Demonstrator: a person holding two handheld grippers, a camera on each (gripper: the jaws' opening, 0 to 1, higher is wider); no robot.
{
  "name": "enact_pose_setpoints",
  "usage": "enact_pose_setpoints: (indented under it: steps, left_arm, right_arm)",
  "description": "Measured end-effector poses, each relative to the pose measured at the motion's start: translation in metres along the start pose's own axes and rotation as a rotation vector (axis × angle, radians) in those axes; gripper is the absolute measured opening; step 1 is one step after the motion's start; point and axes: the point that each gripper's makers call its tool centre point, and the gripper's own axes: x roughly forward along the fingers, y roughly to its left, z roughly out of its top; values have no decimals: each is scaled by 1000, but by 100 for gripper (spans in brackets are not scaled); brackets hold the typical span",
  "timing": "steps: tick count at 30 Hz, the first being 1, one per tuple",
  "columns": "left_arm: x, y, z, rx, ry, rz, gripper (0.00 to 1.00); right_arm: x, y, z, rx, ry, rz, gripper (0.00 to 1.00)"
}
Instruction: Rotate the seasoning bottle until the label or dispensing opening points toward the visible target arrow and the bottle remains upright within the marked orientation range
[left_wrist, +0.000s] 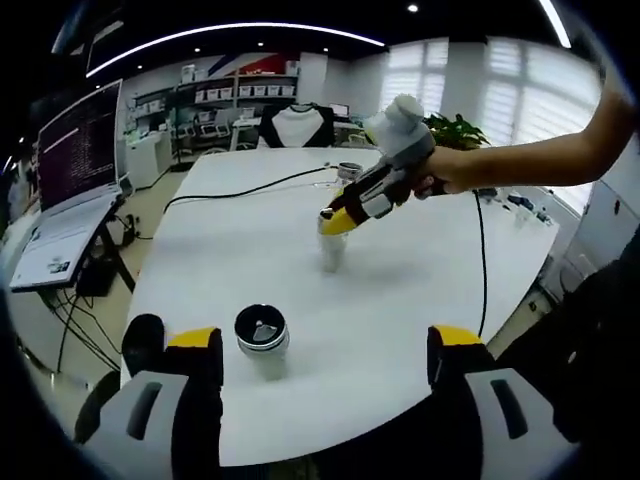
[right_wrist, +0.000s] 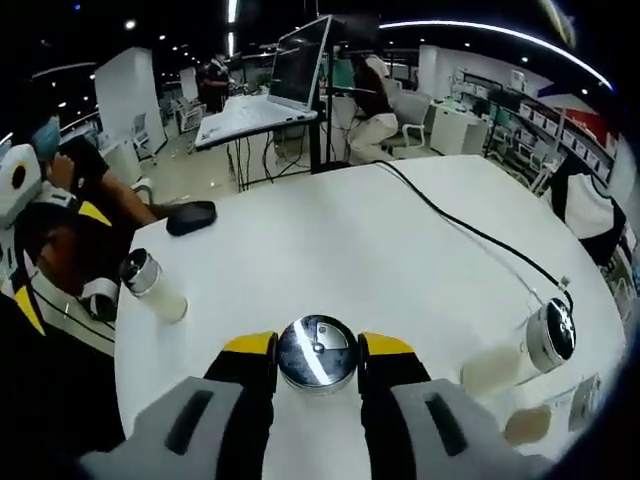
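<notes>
Right gripper (right_wrist: 318, 362): while low in the frame centre, it clamps a bottle (right_wrist: 318, 352) upright on the table (right_wrist: 330, 250).
Left gripper (left_wrist: 318, 350): jaws spread, gripping nothing.

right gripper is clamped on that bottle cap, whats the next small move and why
Probably a slow twist about the vertical axis. The right gripper has its jaws closed on the upright seasoning bottle, whose cap shows from above. No target arrow is visible on the white table, so turn in small steps. The left gripper is open beside another bottle.

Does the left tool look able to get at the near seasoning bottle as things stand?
Probably yes: the near seasoning bottle stands upright just ahead between the open left tool's jaws, with bare table around it; the right tool is busy farther off.
</notes>
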Motion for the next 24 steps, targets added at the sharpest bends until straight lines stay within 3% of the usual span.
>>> enact_pose_setpoints:
  steps: [2,4,5,11,24]
  left_arm:
    - [0,0,0,0,0,-1,89]
    - [2,-4,1,9,0,-9,89]
    - [4,-7,2,18,1,-16,89]
    - [5,-15,2,34,4,-28,89]
    - [8,-22,-6,41,18,-46,89]
  right_arm:
    - [-1,2,0,5,-3,3,28]
    - [-4,19,-3,22,-12,33,28]
    - [-5,38,-7,11,-8,56,28]
    - [-11,71,-9,-17,-15,96,28]
    - [-7,106,-14,-81,-17,168,29]
